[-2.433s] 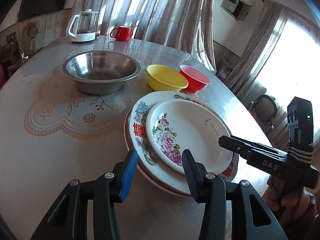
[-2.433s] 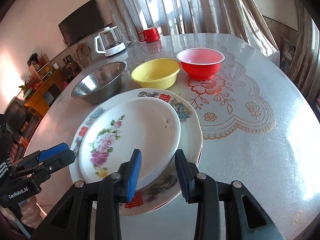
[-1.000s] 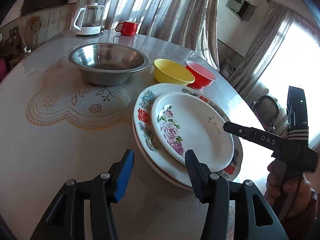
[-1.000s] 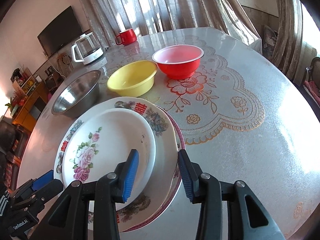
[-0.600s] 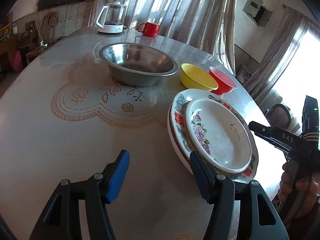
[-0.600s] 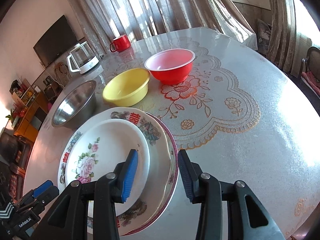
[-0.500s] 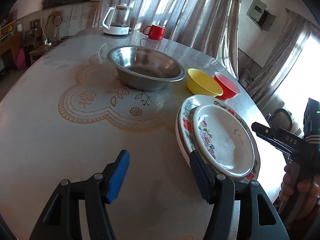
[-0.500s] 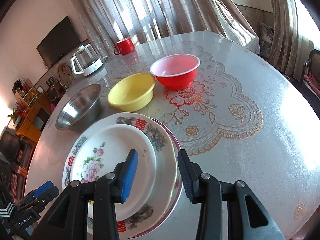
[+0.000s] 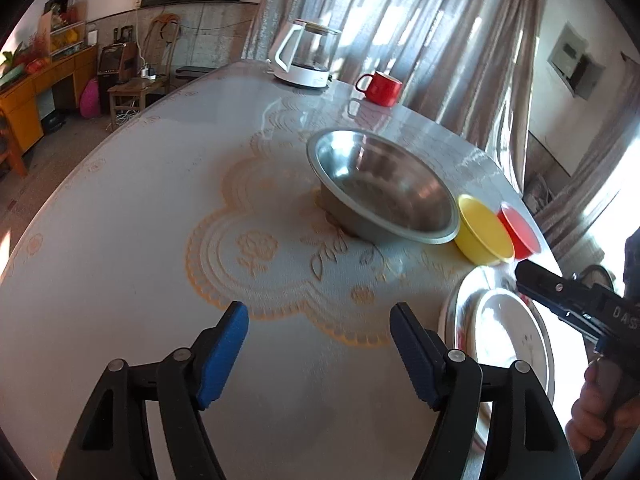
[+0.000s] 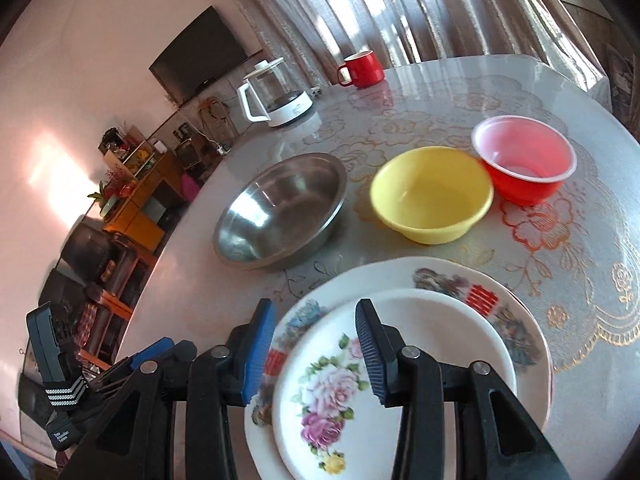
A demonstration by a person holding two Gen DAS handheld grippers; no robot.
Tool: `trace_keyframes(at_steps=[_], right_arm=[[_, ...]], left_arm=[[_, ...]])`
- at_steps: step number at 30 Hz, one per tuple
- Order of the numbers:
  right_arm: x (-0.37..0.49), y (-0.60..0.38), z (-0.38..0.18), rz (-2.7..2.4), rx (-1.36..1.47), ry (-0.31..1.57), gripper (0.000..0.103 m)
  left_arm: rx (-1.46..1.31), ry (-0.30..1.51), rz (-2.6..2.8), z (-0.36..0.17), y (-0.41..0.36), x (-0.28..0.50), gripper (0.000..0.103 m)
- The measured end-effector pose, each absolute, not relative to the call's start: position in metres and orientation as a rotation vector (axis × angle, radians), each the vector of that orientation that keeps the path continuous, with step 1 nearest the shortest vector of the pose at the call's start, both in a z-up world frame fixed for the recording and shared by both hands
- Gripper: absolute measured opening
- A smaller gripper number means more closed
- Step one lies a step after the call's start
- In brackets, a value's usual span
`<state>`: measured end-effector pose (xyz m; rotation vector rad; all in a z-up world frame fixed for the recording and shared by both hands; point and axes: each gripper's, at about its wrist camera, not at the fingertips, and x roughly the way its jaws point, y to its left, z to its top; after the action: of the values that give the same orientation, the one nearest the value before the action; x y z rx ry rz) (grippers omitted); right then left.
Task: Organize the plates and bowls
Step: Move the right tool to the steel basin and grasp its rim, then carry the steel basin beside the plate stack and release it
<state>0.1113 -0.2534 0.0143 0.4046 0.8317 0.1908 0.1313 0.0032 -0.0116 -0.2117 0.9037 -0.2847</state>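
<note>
A small floral plate lies on a larger patterned plate at the table's near edge. Behind them stand a steel bowl, a yellow bowl and a red bowl in a row. My right gripper hovers open over the plates' left rim, nothing between its pads. My left gripper is over bare tablecloth left of the plates, its jaws opening and empty. The steel bowl lies ahead of it to the right.
A glass kettle and a red mug stand at the table's far side. The round table has a gold-patterned cloth. A hand holds the right gripper at the right edge. Furniture lines the wall beyond.
My left gripper moved left off the plates and its jaws widened. My right gripper shifted left across the plate stack, its jaw gap unchanged. Plates and bowls stayed put.
</note>
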Motion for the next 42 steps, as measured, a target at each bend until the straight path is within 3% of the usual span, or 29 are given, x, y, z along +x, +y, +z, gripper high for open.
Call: trace_keyframes(at_steps=[19, 23, 27, 29, 42], right_arm=[[0.221, -0.254, -0.017, 0.121, 0.442, 0.922, 0.043], [0.234, -0.248, -0.024, 0.127, 0.422, 0.948, 0.043], [0.241, -0.234, -0.027, 0.127, 0.320, 0.974, 0.038], [0.242, -0.229, -0.029, 0.124, 0.283, 0.991, 0.034], [0.225, -0.200, -0.030, 0.218, 0.202, 0.995, 0.033]], left_arm=[[-0.275, 0.914, -0.287, -0.011, -0.016, 0.241, 0.071], [-0.224, 0.943, -0.343, -0.021, -0.034, 0.253, 0.045], [-0.148, 0.933, -0.355, -0.028, -0.044, 0.251, 0.034], [-0.160, 0.927, -0.366, -0.029, -0.041, 0.248, 0.034], [-0.193, 0.907, -0.316, -0.025, -0.009, 0.203, 0.035]])
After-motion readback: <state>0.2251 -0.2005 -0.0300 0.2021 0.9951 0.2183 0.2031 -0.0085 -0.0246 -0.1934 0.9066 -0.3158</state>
